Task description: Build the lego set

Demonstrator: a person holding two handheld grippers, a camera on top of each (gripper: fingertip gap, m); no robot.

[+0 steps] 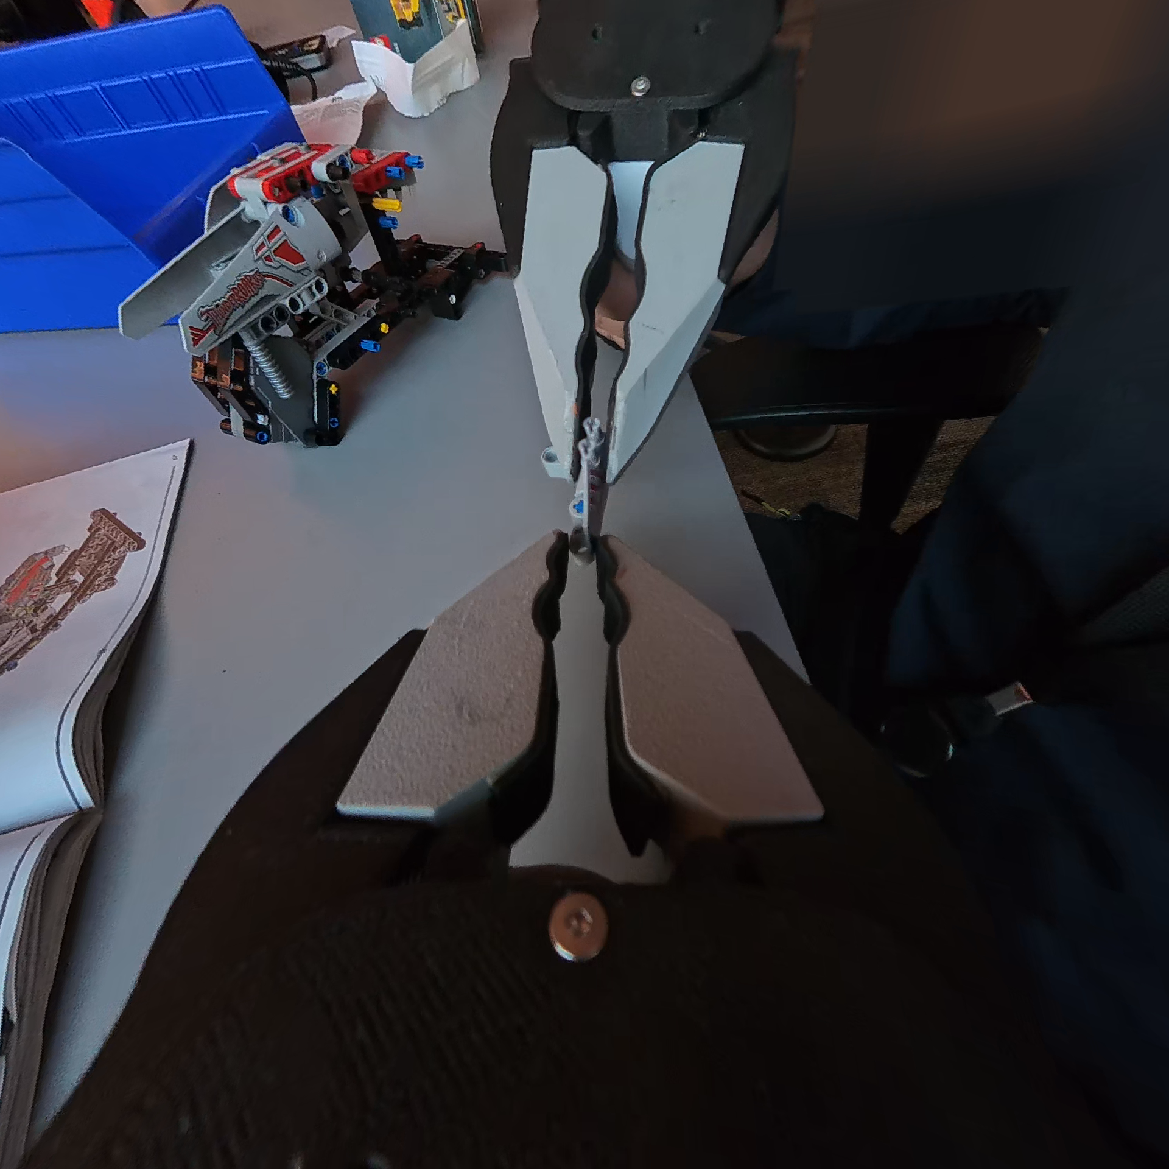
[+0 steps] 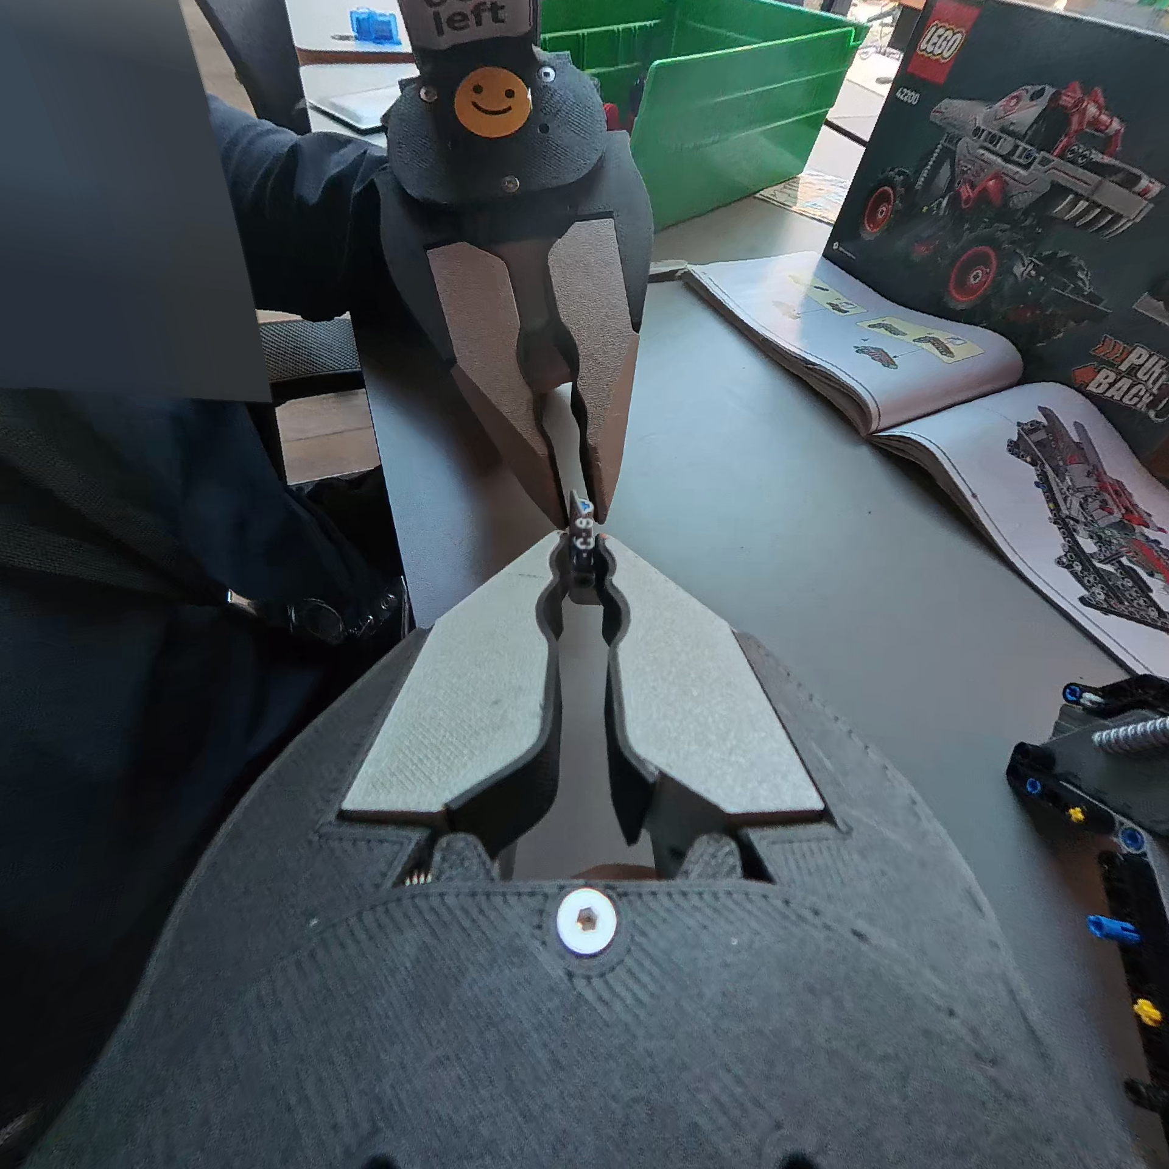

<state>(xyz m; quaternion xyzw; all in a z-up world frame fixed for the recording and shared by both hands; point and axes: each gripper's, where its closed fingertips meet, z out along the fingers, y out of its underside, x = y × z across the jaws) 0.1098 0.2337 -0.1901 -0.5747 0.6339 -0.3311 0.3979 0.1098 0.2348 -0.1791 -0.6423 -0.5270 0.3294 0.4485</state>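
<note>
A small thin grey lego piece with a blue pin is held in the air between both grippers, above the table's right edge. My left gripper is shut on its near end. My right gripper comes in from the far side, tips facing mine, and is shut on the other end. In the right wrist view the piece looks dark, pinched in my right gripper, with the left gripper opposite. The partly built grey, red and black truck stands on the table to the left, apart from both.
An open instruction booklet lies at the left; it also shows in the right wrist view. A blue bin stands behind the truck. A green bin and the set's box stand beyond. The table edge and a person's dark clothes are close. My two grippers' fingertips are within a few centimetres of each other.
</note>
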